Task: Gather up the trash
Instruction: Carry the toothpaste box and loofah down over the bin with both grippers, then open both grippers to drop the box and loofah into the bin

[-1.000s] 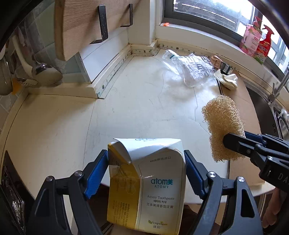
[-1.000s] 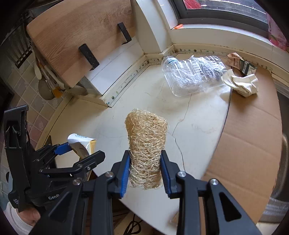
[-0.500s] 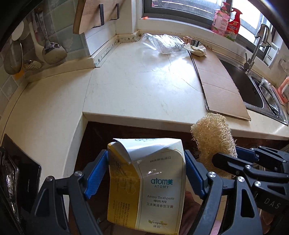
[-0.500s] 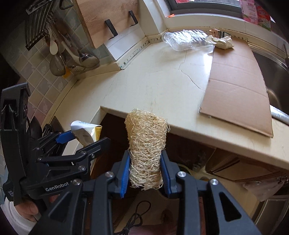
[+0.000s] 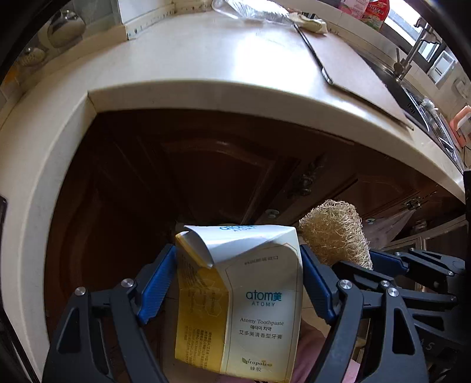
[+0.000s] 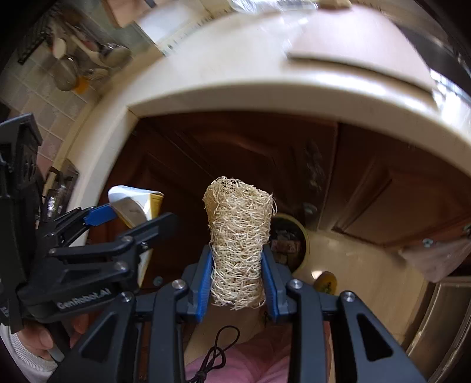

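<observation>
My left gripper (image 5: 238, 282) is shut on a white and yellow toothpaste box (image 5: 244, 294), whose torn top flap curls over. Beside it, my right gripper (image 6: 237, 274) is shut on a tan loofah scrubber (image 6: 238, 241) that stands upright between the blue pads. Both hang below the counter edge (image 5: 206, 97), in front of dark wooden cabinet doors (image 5: 206, 176). The right wrist view shows the left gripper (image 6: 132, 218) with the box (image 6: 135, 206) at the left. Behind the loofah, a yellow-rimmed bin (image 6: 306, 238) stands on the floor, partly hidden.
On the counter lie a crushed clear plastic bottle (image 5: 253, 11), a crumpled pale wad (image 5: 312, 25) and a cardboard sheet (image 5: 353, 64) beside the sink (image 5: 412, 94). A plastic bag (image 6: 435, 259) hangs from a cabinet at the right. A small yellow round thing (image 6: 323, 281) lies on the floor.
Both grippers have drawn back from over the counter and sunk below its edge, each keeping its load. The cabinet doors and the floor bin have come into view.
</observation>
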A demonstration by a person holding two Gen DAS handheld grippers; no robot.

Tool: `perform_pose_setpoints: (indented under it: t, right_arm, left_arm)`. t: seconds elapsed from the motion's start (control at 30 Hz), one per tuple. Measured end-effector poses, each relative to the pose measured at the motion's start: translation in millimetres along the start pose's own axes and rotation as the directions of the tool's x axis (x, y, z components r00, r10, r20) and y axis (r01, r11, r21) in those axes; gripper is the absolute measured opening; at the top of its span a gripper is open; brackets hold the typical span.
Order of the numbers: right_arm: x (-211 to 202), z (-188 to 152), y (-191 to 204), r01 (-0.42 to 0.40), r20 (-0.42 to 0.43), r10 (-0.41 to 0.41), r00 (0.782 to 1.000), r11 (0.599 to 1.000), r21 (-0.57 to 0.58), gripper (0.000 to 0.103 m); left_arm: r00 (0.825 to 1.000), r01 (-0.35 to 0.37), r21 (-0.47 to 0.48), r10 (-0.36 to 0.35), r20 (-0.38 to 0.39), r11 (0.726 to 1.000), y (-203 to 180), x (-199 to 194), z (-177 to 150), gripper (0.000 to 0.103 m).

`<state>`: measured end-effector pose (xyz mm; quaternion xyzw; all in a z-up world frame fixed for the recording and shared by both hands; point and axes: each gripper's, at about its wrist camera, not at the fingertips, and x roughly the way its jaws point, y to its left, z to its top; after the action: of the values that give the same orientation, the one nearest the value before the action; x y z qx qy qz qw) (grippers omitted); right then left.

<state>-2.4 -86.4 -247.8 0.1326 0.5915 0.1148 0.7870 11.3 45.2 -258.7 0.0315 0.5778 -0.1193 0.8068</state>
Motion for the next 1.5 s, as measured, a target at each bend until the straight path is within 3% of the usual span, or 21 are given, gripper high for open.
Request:
perform_pose_setpoints:
  t: [0.17,0.4,0.67,0.9,1.17,1.5]
  right_arm:
    - [75,-23,-45,0.021,-0.097,-0.014,0.995,0.997,0.072,0.032]
    - [189,-46,-97,0.064,-0.208,-0.039,0.977,0.992,0.112,0.031]
    - [278,-54,-124,0.091,-0.271,-0.054,0.961,0.988,0.126,0.032]
    - [323,-48,-121,0.066,-0.323,-0.030,0.946,0.992,0.103,0.033]
    - [331,-36,-101,0.078,-0.277,-0.058,0.959,0.995,0.062,0.053]
    - [330,-37,-94,0.092,-0.322,-0.067,0.944,0.994,0.061,0.053]
  left_arm:
    - [0.998,0.026,-0.073,-0.031,-0.061,0.997,14,85,-18,0.080]
    - [0.996,-0.014,-0.170,-0.002,-0.094,0.985,43,214,-42,0.080]
    - [0.980,-0.086,-0.268,0.033,-0.197,0.960,78,310,-73,0.081]
    - [0.967,-0.143,-0.272,0.076,-0.242,0.952,102,328,-94,0.081]
    - [0.958,-0.183,-0.316,0.096,-0.272,0.931,132,317,-109,0.081]
    - [0.955,-0.184,-0.348,0.084,-0.283,0.919,138,299,-115,0.081]
